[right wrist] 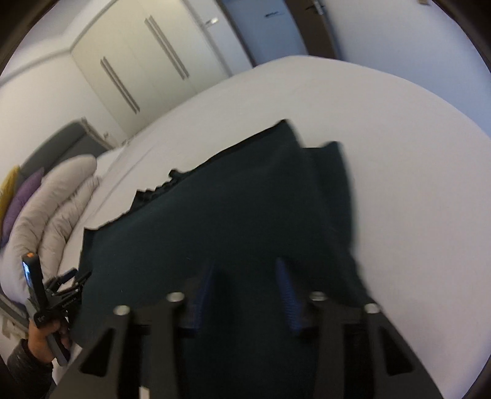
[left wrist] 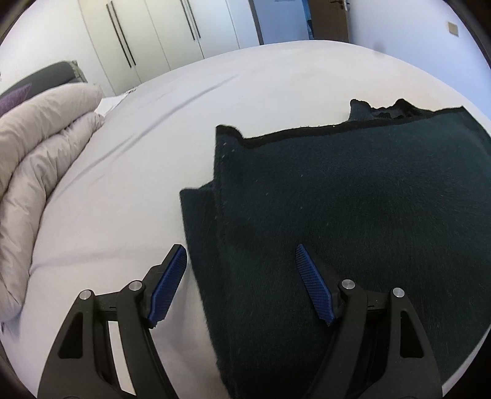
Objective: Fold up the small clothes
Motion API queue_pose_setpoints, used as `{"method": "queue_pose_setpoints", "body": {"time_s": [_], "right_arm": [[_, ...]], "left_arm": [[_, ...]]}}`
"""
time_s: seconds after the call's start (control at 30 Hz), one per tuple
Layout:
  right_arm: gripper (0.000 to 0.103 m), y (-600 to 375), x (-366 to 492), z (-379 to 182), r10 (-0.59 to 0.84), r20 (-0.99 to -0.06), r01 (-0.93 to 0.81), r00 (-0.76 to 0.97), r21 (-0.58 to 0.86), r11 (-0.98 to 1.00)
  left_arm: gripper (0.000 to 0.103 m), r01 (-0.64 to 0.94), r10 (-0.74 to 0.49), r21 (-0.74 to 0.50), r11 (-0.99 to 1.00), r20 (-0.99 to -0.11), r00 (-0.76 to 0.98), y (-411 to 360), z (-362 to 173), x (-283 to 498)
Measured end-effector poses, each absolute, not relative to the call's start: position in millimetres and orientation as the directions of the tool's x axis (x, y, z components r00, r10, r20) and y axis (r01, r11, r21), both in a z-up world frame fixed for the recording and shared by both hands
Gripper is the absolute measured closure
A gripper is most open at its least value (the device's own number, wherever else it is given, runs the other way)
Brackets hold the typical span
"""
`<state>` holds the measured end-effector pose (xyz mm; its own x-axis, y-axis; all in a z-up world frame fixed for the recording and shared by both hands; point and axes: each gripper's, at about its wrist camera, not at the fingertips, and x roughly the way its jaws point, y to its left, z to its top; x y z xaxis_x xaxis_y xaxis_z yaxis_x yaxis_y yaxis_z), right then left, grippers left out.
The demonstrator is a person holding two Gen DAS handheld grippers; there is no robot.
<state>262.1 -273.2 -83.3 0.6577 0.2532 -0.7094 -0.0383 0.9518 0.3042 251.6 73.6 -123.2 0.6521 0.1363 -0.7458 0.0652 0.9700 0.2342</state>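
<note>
A dark green knit garment (left wrist: 353, 190) lies flat on the white bed sheet (left wrist: 122, 190), with a narrow folded flap along its left side. My left gripper (left wrist: 240, 248) hovers low over that left edge. It is open, one blue pad (left wrist: 167, 285) above the sheet and the other above the cloth. In the blurred right wrist view the same garment (right wrist: 233, 214) fills the middle. My right gripper (right wrist: 245, 271) is down at its near edge with dark cloth between its fingers and a gap still showing between the pads. A hand (right wrist: 40, 340) holds the left gripper (right wrist: 72, 277) at the garment's left edge.
A rolled beige duvet (left wrist: 40, 172) lies along the bed's left side, with a purple cushion (right wrist: 21, 199) and a grey headboard (right wrist: 61, 144) behind it. White wardrobe doors (left wrist: 147, 40) and a doorway (left wrist: 325, 18) stand beyond the bed. Bare sheet (right wrist: 414, 199) lies right of the garment.
</note>
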Motion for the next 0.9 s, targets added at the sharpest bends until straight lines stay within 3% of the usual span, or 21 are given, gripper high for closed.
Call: {"method": "queue_pose_setpoints", "body": {"time_s": [0.13,0.2,0.23,0.37,0.53,0.6,0.67,0.9], "right_arm": [[0.074,-307.4,233.7,-74.4,0.205,-0.698,0.055,0.686,0.331,0.942],[0.072,-312.0,218.9,-62.5,0.162,-0.691,0.100,0.705,0.322,0.941],[0.066,-309.3,211.7,-54.7,0.162,-0.674,0.107,0.720,0.339,0.934],[0.049,-267.6,213.6,-47.3,0.383,-0.605,-0.029,0.698,0.511,0.859],[0.049,-194.3,239.5,-81.7,0.596,-0.613,-0.152,0.518,0.620,0.770],[0.054,-194.3,246.3,-105.6,0.565,-0.667,-0.088,0.485,0.606,0.791],[0.081,-210.3,243.3,-115.0,0.563,-0.657,-0.058,0.502,0.624,0.779],[0.082,-290.5,207.5,-109.7,0.484,-0.610,0.088,0.627,0.674,0.734]], "left_arm": [[0.030,-0.017,0.155,0.189,0.982,-0.747,0.647,89.0,-107.4,233.6],[0.031,-0.047,0.152,0.164,0.985,-0.720,0.678,87.6,-87.3,219.3],[0.031,-0.041,0.122,0.131,0.991,-0.701,0.703,82.2,-75.8,209.4],[0.031,0.051,-0.001,0.051,0.997,-0.698,0.716,51.3,-62.1,192.9],[0.031,0.063,0.047,0.107,0.992,-0.792,0.609,36.6,-105.5,202.2],[0.029,0.064,0.039,0.099,0.993,-0.786,0.617,41.5,-113.9,200.1],[0.029,0.072,0.052,0.123,0.990,-0.784,0.619,40.8,-113.1,197.0],[0.028,0.069,0.051,0.120,0.990,-0.779,0.625,41.7,-115.7,194.4]]}}
